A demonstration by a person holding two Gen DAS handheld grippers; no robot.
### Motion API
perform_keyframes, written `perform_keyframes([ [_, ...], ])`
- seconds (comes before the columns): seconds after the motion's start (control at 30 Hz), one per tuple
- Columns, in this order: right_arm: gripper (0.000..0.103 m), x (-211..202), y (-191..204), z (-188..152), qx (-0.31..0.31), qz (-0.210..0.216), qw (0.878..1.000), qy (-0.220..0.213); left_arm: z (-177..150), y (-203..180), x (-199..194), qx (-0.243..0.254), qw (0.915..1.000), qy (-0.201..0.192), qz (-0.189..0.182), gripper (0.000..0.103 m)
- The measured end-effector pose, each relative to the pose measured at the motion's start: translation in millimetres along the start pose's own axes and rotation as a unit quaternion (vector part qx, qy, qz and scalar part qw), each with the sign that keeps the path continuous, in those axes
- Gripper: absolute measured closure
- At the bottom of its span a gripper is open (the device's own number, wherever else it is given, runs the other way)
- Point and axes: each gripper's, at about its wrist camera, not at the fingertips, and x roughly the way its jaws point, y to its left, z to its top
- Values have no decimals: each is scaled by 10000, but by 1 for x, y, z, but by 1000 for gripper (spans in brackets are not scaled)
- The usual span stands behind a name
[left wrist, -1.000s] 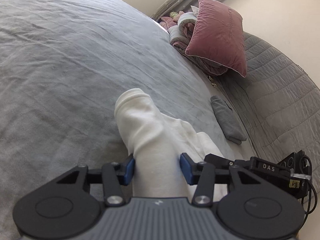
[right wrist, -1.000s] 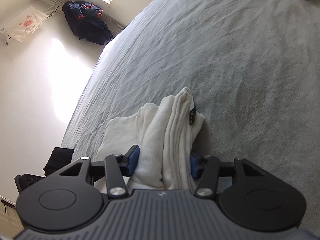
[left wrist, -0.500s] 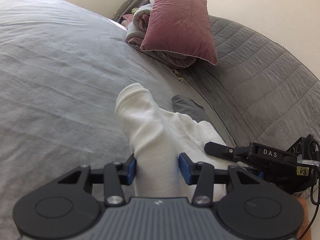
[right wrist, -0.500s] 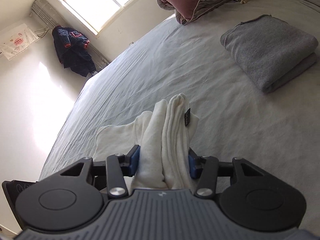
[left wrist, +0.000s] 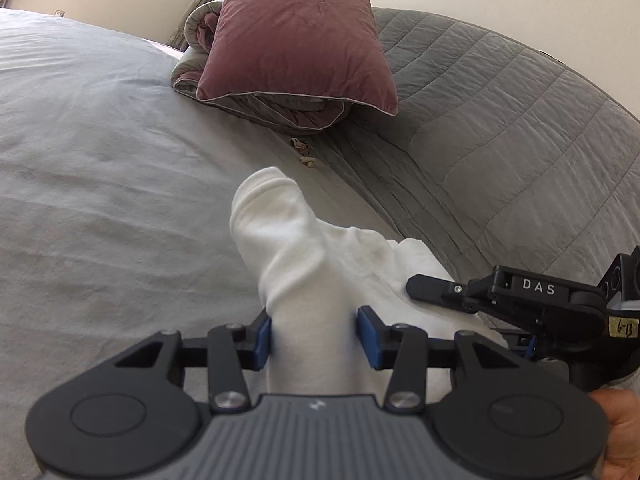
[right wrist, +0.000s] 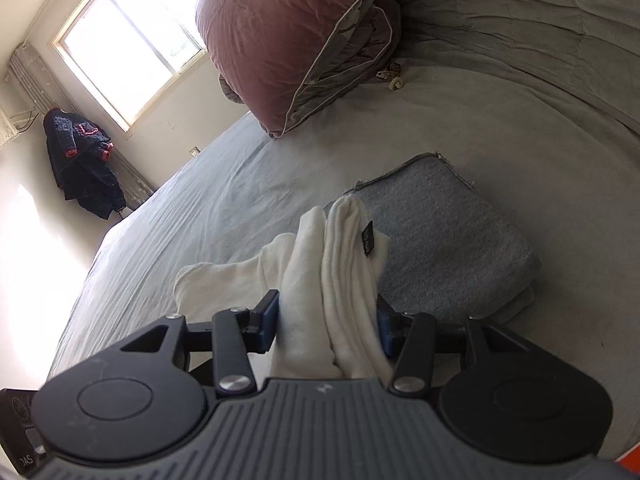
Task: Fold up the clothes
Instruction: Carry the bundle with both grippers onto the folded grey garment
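Note:
A folded white garment (left wrist: 304,264) is held between both grippers above the grey bed sheet (left wrist: 100,184). My left gripper (left wrist: 314,336) is shut on one end of it, blue pads pressing its sides. My right gripper (right wrist: 326,322) is shut on the other end, where the folded layers (right wrist: 340,264) and a small black label (right wrist: 367,238) show. The right gripper also shows in the left wrist view (left wrist: 508,300), close on the right. A folded grey garment (right wrist: 444,236) lies on the bed just beyond the white one in the right wrist view.
A mauve pillow (left wrist: 300,36) leans on a rolled grey quilt (left wrist: 256,104) at the head of the bed. A quilted grey headboard (left wrist: 500,120) runs along the right. A dark jacket (right wrist: 80,160) hangs by the window (right wrist: 128,40).
Both grippers have carried the white garment across the bed toward the pillow and headboard. The folded grey garment now lies right under the white one's far end. The grip on both ends is unchanged.

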Motion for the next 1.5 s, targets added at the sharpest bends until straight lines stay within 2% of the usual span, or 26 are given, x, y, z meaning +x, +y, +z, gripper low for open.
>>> perform_keyframes([
  [0.3, 52, 11, -27, 54, -214, -336, 9986, -358, 20, -36, 59, -72, 9999, -121, 31, 58],
  [0.43, 52, 17, -44, 66, -65, -288, 9984, -488, 15, -37, 78, -285, 9996, -61, 36, 58],
  [0.5, 52, 24, -55, 69, -30, -291, 9984, -491, 7, -37, 90, -323, 9994, -7, 141, 57],
  [0.6, 51, 39, -72, 63, 74, -508, 9977, -434, -1, -40, 95, -80, 9995, -117, 272, 51],
  [0.7, 42, 42, -80, 53, 173, -603, 9965, -552, 2, -39, 90, 106, 9994, -153, 298, 44],
  [0.8, 37, 36, -82, 49, 205, -659, 9944, -800, 13, -43, 75, 493, 9960, -556, 492, 45],
  [0.87, 37, 25, -79, 52, 155, -739, 9917, -1044, 24, -47, 66, 804, 9905, -948, 588, 46],
  [0.93, 37, 15, -70, 55, -10, -775, 9873, -1387, 36, -51, 63, 1023, 9861, -1168, 598, 46],
  [1.0, 39, 9, -58, 58, -315, -841, 9800, -1776, 46, -54, 69, 1168, 9849, -1171, 506, 57],
  [1.1, 48, 15, -47, 61, -628, -686, 9781, -1864, 51, -57, 84, 1416, 9839, -1011, 412, 67],
  [1.17, 53, 26, -42, 57, -821, -643, 9788, -1764, 48, -54, 98, 1579, 9823, -863, 515, 71],
  [1.3, 61, 50, -54, 46, -821, -883, 9806, -1544, 42, -38, 123, 1625, 9826, -569, 691, 77],
  [1.37, 66, 60, -66, 39, -701, -998, 9817, -1465, 37, -29, 133, 1627, 9833, -407, 707, 77],
  [1.43, 67, 68, -78, 32, -528, -984, 9827, -1474, 31, -22, 142, 1637, 9834, -287, 728, 77],
  [1.5, 67, 70, -84, 29, -333, -916, 9830, -1553, 26, -23, 143, 1683, 9822, -334, 770, 77],
])
